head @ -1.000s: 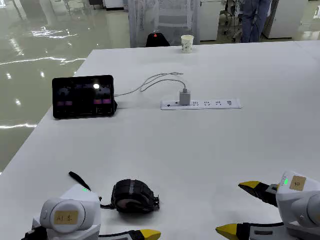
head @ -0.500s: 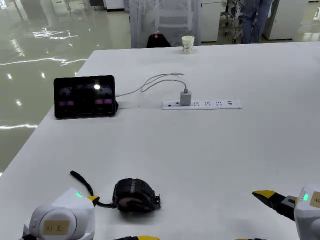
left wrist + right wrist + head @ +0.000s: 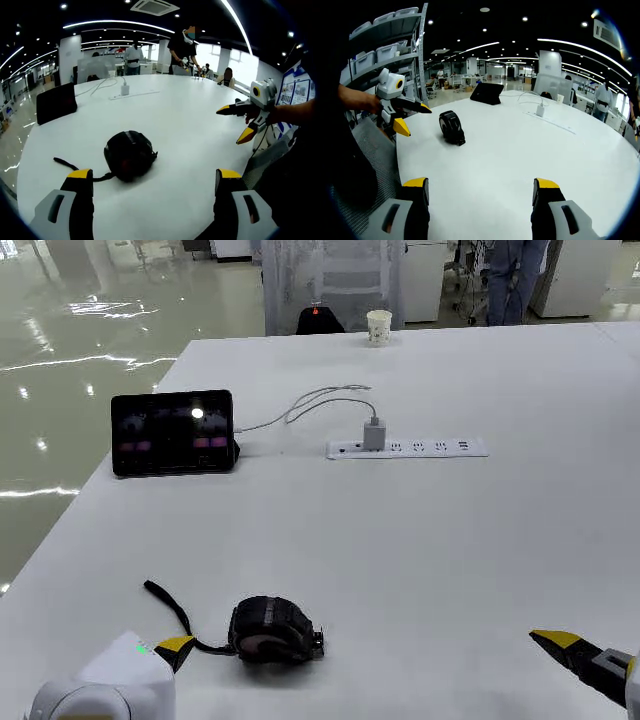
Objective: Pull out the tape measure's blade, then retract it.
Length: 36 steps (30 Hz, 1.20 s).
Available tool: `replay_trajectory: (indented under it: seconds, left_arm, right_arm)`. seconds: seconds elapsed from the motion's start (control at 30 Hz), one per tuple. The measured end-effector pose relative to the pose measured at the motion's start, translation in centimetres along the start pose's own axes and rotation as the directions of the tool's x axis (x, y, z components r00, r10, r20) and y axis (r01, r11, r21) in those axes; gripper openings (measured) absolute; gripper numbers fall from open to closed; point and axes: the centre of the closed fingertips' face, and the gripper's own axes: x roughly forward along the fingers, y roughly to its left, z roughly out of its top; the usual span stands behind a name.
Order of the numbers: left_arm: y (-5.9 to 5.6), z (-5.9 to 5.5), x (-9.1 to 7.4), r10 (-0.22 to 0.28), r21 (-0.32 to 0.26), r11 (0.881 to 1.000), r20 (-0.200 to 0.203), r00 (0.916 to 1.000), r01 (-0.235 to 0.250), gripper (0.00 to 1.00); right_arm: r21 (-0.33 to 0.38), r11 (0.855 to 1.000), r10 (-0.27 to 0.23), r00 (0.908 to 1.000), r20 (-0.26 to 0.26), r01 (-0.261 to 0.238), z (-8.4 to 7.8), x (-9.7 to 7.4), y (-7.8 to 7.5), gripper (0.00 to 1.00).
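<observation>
While the wide white table (image 3: 450, 540) spreads out ahead of both grippers, each one hangs at its near edge with nothing in it. The left gripper (image 3: 154, 175) has its yellow-tipped jaws spread wide and empty. The right gripper (image 3: 481, 183) is spread just as wide and is also empty. In each gripper view the other gripper appears off to the side, held in a hand and pointing in over the table.

Far ahead of the left gripper and a little to its left, a dark tablet (image 3: 173, 432) stands propped up with its screen lit. Far ahead of the gap between the two grippers lies a long white power strip (image 3: 420, 448). The black tape measure (image 3: 272, 629) lies on the table just ahead of the left gripper, in line with the gap between its jaws and nearer the left jaw. Seen from the right gripper it sits ahead and to the left, well apart. No blade shows outside its case.

Beyond everything else, at the far edge, stands a paper cup (image 3: 378, 326). A small white charger (image 3: 374, 432) is plugged into the strip, with a thin cable (image 3: 310, 405) looping towards the tablet. The tape measure's black strap (image 3: 168, 604) trails away from the case and passes just beside the left gripper's left jaw tip. Whether it touches the tip is unclear.
</observation>
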Motion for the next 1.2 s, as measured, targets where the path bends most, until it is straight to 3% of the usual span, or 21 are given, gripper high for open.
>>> replay_trajectory:
  seconds: [0.6, 1.2]
  left_arm:
    - [-0.5, -0.1, -0.8, -0.014, 0.021, 1.0, 0.039, 0.9991, 0.013, 0.99]
    - [-0.6, 0.6, -1.3, -0.022, 0.026, 0.999, 0.064, 0.9977, 0.021, 0.99]
  right_arm:
    - [0.051, 0.998, -0.023, 0.9994, 0.026, 0.022, -0.3, -0.8, 0.3, 0.99]
    - [0.053, 0.998, -0.033, 0.9992, 0.025, 0.031, -0.4, -1.3, 0.3, 0.99]
